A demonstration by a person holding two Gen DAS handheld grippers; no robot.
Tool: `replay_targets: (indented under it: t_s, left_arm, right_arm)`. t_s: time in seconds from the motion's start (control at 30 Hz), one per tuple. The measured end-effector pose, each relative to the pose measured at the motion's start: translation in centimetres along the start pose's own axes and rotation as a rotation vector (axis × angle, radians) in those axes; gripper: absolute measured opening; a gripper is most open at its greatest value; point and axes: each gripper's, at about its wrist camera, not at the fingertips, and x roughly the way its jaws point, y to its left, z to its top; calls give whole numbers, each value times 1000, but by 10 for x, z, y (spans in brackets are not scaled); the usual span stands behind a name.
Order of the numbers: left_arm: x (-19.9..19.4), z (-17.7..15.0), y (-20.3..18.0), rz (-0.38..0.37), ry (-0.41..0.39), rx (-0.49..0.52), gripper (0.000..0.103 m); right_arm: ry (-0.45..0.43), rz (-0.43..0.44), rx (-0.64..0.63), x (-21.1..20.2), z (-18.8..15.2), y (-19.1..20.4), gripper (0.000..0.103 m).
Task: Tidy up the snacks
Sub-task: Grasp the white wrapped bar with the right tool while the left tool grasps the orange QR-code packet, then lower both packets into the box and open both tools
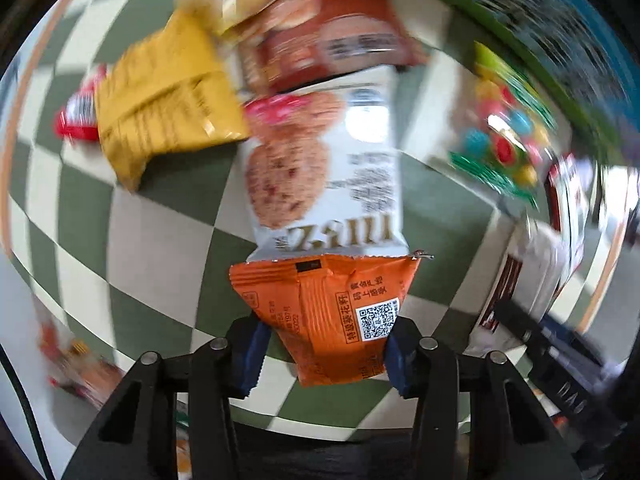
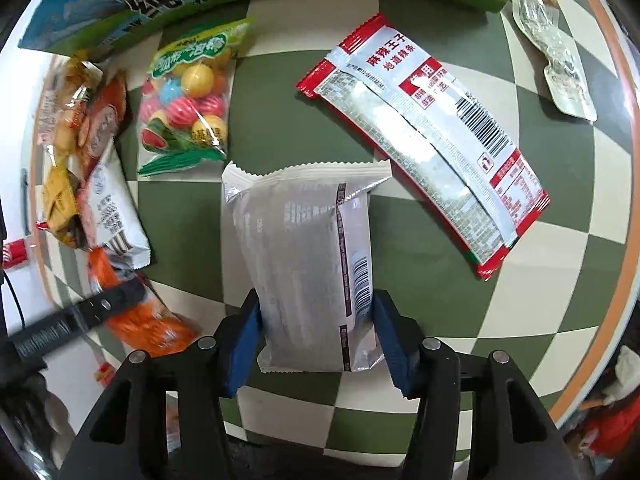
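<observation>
Two packets are in your grip: left gripper (image 1: pixel 324 354) clamps the orange packet (image 1: pixel 332 316), right gripper (image 2: pixel 316 336) the silver packet (image 2: pixel 312 256). Next, carry both toward the milk carton (image 2: pixel 168 0).

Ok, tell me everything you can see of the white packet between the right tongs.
The white packet is a sealed pillow-style pouch of matte, foil-like plastic with zigzag-cut ends. Its back faces the camera, showing a lengthwise seam, small print and a barcode near the right edge. It looks plump and unopened. It runs lengthwise away from the camera over the green and cream checked tablecloth, its near end pinched between the blue pads of the right tongs. Nothing else visibly touches it.
</observation>
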Motion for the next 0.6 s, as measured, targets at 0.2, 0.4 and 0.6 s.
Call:
replay_targets:
  t_s: [0.2, 0.4, 0.6]
  left_arm:
    - [-29, -16, -49, 64, -82, 164, 43]
    - [-91, -14, -82, -6, -167, 214, 43]
    - [-181, 15, -24, -100, -274, 267, 44]
  right_arm:
    - [-31, 52, 3, -10, -1, 9, 57]
    - [-75, 163, 23, -43, -4, 15, 57]
    - [-188, 287, 35, -119, 2, 6, 57]
